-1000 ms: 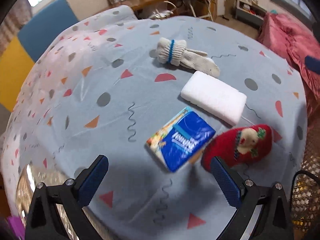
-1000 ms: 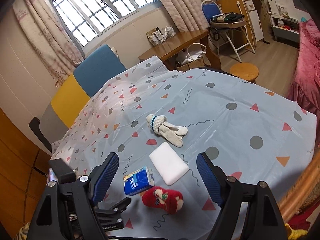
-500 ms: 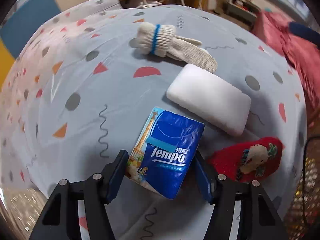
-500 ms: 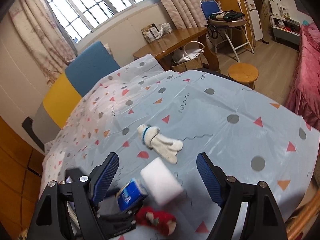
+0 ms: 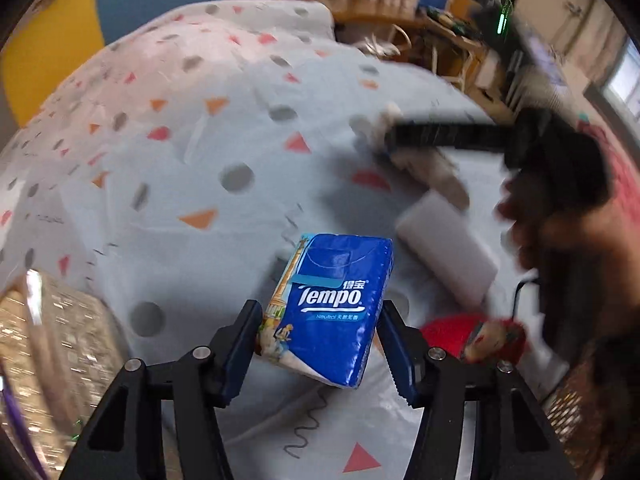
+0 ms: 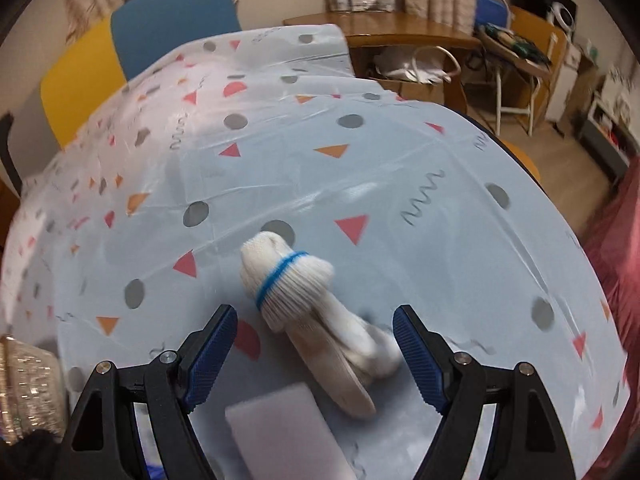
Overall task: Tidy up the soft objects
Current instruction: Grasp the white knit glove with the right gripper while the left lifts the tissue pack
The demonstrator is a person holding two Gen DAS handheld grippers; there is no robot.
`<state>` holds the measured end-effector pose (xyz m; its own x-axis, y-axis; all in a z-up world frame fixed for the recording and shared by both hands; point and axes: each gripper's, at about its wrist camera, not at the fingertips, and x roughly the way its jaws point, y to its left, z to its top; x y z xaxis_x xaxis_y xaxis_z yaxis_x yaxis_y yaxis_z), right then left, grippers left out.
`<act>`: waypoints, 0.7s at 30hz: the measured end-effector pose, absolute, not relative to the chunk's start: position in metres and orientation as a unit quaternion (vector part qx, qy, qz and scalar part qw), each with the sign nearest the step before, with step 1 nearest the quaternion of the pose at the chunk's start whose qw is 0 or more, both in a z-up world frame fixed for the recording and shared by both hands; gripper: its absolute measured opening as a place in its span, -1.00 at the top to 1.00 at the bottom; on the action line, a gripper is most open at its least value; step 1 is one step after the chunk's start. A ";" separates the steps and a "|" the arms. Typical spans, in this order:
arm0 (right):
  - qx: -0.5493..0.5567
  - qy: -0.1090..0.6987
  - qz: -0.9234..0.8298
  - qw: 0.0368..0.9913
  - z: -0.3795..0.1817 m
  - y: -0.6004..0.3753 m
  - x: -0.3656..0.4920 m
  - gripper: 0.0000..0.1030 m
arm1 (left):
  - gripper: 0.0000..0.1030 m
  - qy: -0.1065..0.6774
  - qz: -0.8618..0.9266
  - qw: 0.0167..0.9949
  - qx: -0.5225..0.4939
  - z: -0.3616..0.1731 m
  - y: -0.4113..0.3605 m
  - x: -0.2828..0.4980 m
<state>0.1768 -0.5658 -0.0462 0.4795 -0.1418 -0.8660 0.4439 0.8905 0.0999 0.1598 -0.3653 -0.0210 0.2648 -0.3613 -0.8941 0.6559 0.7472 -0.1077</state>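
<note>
A blue Tempo tissue pack (image 5: 332, 308) sits between the pads of my left gripper (image 5: 319, 314), whose jaws are closing; both pads touch its sides and it hangs tilted just above the tablecloth (image 5: 192, 184). My right gripper (image 6: 315, 314) stands open low over the table, a finger on either side of a rolled pair of white gloves with a blue band (image 6: 292, 284), pads apart from it. A white sponge (image 6: 280, 428) lies just below the gloves. In the left wrist view the sponge (image 5: 444, 252) and a red plush toy (image 5: 472, 336) lie to the right.
A shiny woven basket (image 5: 52, 340) stands at the table's left edge, also in the right wrist view as the basket (image 6: 28, 392). A person's hand (image 5: 560, 220) holds the blurred right gripper over the gloves. Chairs, a wooden desk and a pink bed surround the table.
My left gripper came down around the tissue pack, narrowed onto it and raised it off the cloth. My right gripper dropped forward from high above the table to straddle the gloves.
</note>
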 end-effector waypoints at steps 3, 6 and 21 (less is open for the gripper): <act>0.138 0.483 -0.176 0.846 -0.055 -0.561 0.189 -0.53 | -0.16 0.494 -0.313 0.800 0.129 0.003 -0.358 0.169; 0.133 0.489 -0.168 0.846 -0.064 -0.560 0.195 0.07 | -0.16 0.485 -0.288 0.819 0.102 0.028 -0.341 0.183; 0.145 0.504 -0.150 0.838 -0.080 -0.565 0.193 0.09 | -0.16 0.435 -0.154 0.887 0.011 0.116 -0.198 0.240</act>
<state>0.1927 -0.5647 -0.0804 0.4469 -0.1054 -0.8884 0.3979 0.9128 0.0919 0.2401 -0.1985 0.1158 0.5735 -0.2633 -0.7757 0.2816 0.9526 -0.1151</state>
